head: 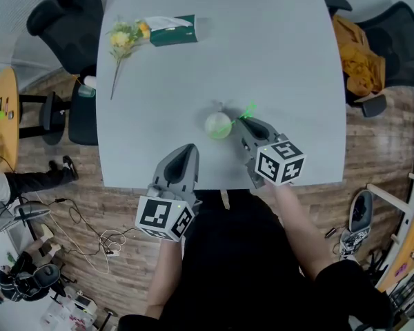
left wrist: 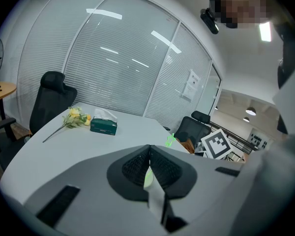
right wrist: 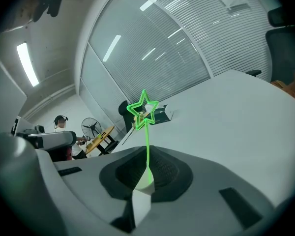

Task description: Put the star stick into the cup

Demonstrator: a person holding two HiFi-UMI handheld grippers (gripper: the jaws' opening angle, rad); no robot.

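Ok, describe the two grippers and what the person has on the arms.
Both the left gripper and right gripper are grey, tapering shells with black ribbed pads inside. Each carries a white cube printed with black square markers. The person wears a black top; its right sleeve is visible.

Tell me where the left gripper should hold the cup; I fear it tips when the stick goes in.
Probably the side wall of the cup, coming from its near-left: it stands upright, that side is free, and the right gripper holds the star stick at its right.
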